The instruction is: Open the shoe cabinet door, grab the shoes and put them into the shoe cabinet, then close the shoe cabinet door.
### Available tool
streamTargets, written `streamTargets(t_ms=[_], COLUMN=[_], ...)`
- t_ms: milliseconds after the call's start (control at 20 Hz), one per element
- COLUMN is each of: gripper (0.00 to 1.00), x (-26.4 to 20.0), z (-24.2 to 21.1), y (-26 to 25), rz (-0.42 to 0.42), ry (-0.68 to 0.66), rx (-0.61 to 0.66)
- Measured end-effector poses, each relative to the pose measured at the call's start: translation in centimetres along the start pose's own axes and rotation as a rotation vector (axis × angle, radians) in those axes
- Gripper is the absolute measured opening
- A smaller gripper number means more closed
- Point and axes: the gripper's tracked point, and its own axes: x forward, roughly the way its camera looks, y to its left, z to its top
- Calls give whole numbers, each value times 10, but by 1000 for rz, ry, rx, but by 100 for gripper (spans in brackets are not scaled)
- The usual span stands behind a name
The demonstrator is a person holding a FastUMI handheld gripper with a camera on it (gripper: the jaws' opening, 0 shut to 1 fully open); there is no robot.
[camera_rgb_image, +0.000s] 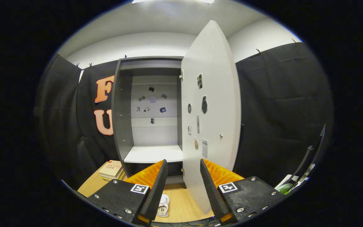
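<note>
The grey shoe cabinet (123,119) stands just ahead with its white door (213,94) swung wide open toward me. Inside, a white shelf (154,154) lies bare, and small stickers dot the back panel. The door's free edge reaches down between my fingers, closer to the right one, and its small knob (221,135) sits above that finger. My gripper (183,164) is open, with neither finger pressing on the door. A white shoe-like item (163,205) lies on the wooden surface (181,201) low down beside the left finger, partly hidden by it.
A stack of books (112,169) lies on the wood at the cabinet's left foot. A black frame (310,157) and something green and white (284,188) stand off to the right. Black cloth hangs behind and on both sides.
</note>
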Motion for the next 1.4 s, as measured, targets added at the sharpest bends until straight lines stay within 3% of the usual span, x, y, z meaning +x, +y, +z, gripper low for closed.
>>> streamTargets(t_ms=[550,1400], gripper=[66,68], x=[35,77], z=[-76,-275], y=[80,124], rz=[139,191], ry=[149,542], rx=[-18,-14])
